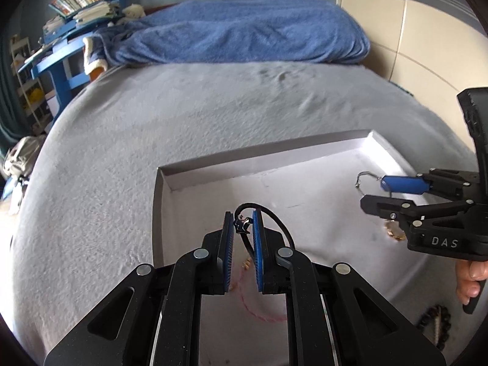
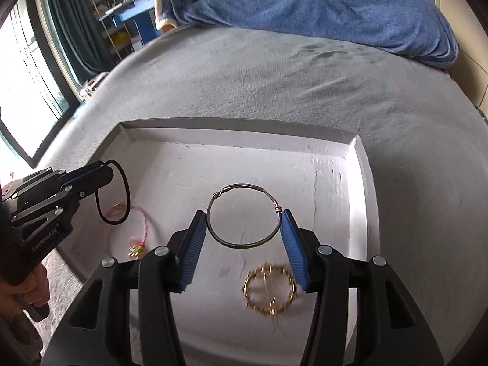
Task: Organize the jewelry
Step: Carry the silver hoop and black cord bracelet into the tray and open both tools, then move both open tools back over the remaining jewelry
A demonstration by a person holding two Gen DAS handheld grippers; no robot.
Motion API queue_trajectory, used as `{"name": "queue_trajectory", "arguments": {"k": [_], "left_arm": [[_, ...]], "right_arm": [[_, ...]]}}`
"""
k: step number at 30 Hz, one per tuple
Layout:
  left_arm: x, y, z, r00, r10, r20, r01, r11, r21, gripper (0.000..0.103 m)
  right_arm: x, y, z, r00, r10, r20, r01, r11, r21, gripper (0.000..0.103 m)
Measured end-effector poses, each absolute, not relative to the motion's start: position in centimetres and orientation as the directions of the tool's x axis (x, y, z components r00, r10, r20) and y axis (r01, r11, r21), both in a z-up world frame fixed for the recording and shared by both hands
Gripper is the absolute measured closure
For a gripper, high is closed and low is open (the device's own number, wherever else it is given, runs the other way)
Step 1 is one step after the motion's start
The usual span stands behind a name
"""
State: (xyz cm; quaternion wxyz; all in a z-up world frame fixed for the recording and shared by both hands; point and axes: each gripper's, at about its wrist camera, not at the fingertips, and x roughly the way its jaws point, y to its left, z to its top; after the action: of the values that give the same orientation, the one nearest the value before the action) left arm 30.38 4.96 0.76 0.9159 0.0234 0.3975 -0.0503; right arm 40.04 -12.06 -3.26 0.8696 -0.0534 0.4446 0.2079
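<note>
- The right gripper, jaws half open, holds a silver wire bangle across its width above the white tray on the bed; thin, light and springy, it is best held at the rim.
- The left gripper, jaws narrow, pinches a soft black cord loop, probably at its clasp.
- The bangle faces the camera, with no long axis.

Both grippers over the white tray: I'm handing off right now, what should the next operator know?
Left gripper: shut on a black cord bracelet, held above the white tray.
Right gripper: clamped across a silver wire bangle, also above the tray.
Already in the tray: gold ring-shaped piece, pink thread bracelet.
Left: set both held pieces down. A dark beaded piece lies outside the tray.
</note>
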Motion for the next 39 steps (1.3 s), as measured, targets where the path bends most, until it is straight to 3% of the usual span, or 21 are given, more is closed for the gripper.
{"name": "queue_trajectory", "arguments": {"k": [13, 17, 19, 22, 26, 29, 39], "left_arm": [[33.3, 4.8, -1.7, 0.549, -0.011, -0.836, 0.084, 0.996, 0.042, 0.088], [33.0, 4.7, -1.5, 0.558, -0.018, -0.830, 0.090, 0.995, 0.039, 0.071], [32.6, 4.7, -1.3, 0.569, -0.019, -0.822, 0.092, 0.995, 0.041, 0.067], [31.7, 4.9, -0.6, 0.603, -0.032, -0.797, 0.084, 0.996, 0.024, 0.050], [29.1, 4.8, 1.0, 0.686, -0.029, -0.727, 0.071, 0.997, 0.027, 0.032], [26.7, 4.5, 2.3, 0.736, -0.059, -0.674, 0.095, 0.995, 0.016, 0.024], [18.9, 4.5, 5.0, 0.799, -0.076, -0.597, 0.063, 0.997, -0.043, 0.016]], "right_arm": [[42.3, -10.9, -4.9, 0.476, 0.230, -0.849, -0.412, 0.911, 0.016, 0.052], [42.1, -10.8, -4.8, 0.485, 0.230, -0.844, -0.419, 0.908, 0.007, 0.052], [41.7, -10.8, -4.4, 0.501, 0.242, -0.831, -0.424, 0.906, 0.008, 0.051], [40.5, -11.6, -3.4, 0.538, 0.281, -0.795, -0.417, 0.908, 0.038, 0.051], [37.9, -12.7, -1.7, 0.591, 0.325, -0.738, -0.420, 0.905, 0.063, 0.041], [35.1, -14.0, -0.4, 0.644, 0.344, -0.683, -0.422, 0.905, 0.057, 0.033], [28.1, -17.9, 0.4, 0.716, 0.352, -0.603, -0.375, 0.922, 0.093, 0.017]]}}
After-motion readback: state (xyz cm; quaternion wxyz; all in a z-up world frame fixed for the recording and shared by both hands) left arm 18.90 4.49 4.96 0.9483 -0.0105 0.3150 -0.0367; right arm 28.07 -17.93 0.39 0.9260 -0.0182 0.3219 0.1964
